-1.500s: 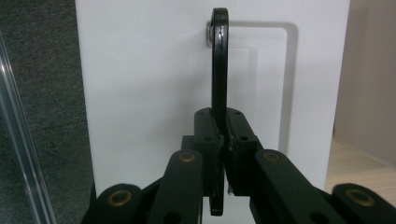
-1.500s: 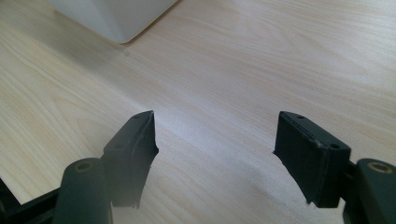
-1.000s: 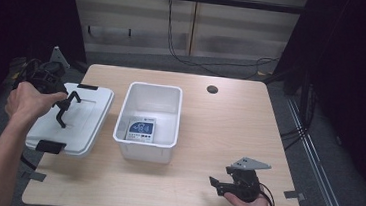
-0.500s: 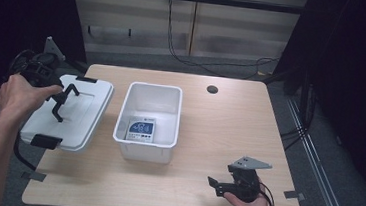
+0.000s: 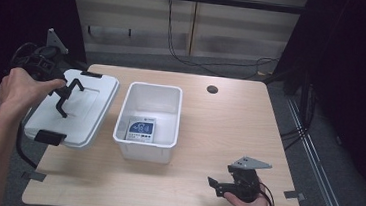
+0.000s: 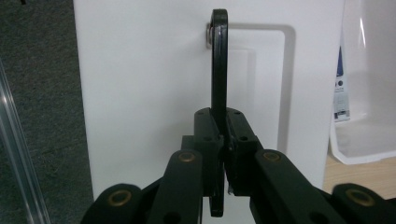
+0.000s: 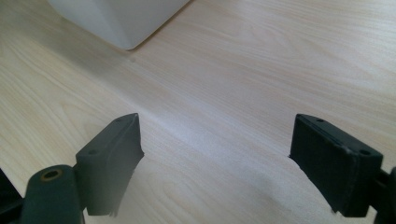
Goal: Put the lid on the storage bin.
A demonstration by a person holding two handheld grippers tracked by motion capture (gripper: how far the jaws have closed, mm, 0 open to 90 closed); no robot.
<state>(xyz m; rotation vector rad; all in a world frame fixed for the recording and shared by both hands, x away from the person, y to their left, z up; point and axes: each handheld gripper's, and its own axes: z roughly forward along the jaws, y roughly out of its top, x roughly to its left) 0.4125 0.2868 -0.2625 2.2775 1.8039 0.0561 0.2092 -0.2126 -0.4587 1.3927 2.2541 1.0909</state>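
A white lid (image 5: 90, 112) with black end clips hangs tilted over the table's left edge. My left gripper (image 5: 62, 86) is shut on its thin black handle (image 5: 64, 105), which hinges off the lid. In the left gripper view the handle (image 6: 218, 60) stands upright between the closed jaws of the left gripper (image 6: 223, 140), with the lid (image 6: 140, 93) behind it. An open white bin (image 5: 155, 86) sits mid-table with a small white and blue box (image 5: 141, 129) inside. My right gripper (image 5: 214, 185) rests near the front right edge. The right gripper (image 7: 215, 154) has just been opening and holds nothing.
The wooden table (image 5: 218, 131) has a round cable hole (image 5: 212, 89) at the back right. A corner of the bin (image 7: 121, 18) shows ahead of the right gripper. Beyond the table are a dark floor, cables and a wall.
My left hand has lifted the lid up and to the left, and the lid now tilts more. The right hand has stayed where it was.
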